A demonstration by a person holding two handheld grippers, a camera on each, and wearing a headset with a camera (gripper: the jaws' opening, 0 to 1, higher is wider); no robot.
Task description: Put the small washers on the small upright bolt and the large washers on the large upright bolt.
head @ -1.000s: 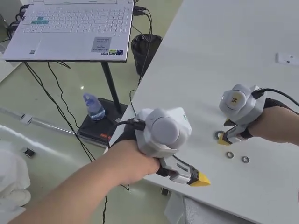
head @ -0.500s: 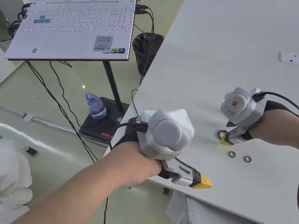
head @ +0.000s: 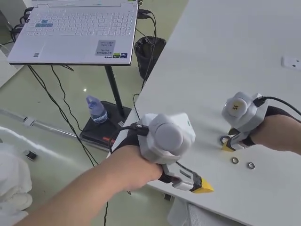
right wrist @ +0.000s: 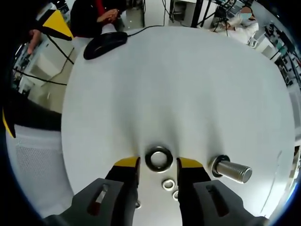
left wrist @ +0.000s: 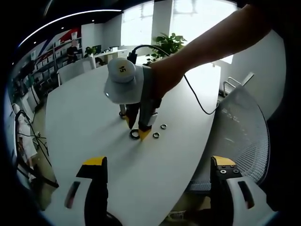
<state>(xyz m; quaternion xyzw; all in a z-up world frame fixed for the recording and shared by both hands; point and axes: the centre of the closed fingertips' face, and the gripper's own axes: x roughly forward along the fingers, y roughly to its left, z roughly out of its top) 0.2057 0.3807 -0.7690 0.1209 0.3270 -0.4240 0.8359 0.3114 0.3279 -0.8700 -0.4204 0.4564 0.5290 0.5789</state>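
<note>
1. Jaws of the right gripper [right wrist: 159, 164] stand apart, tips down on the surface [right wrist: 178, 84], with the large washer [right wrist: 149, 159] lying flat between them, touching neither.
2. We judge it a light, stiff, thin steel ring, slippery on this smooth top; we would pinch it across its outer rim.
3. Two small washers [right wrist: 168, 183] lie just behind it, and the large bolt [right wrist: 230, 170] stands just beside one jaw.
4. Well apart, the left gripper [left wrist: 159, 162] hangs at the surface's edge, jaws wide and empty.

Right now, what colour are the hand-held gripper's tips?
Yellow tips on the right hand-held gripper, clearest in the right gripper view.
</note>
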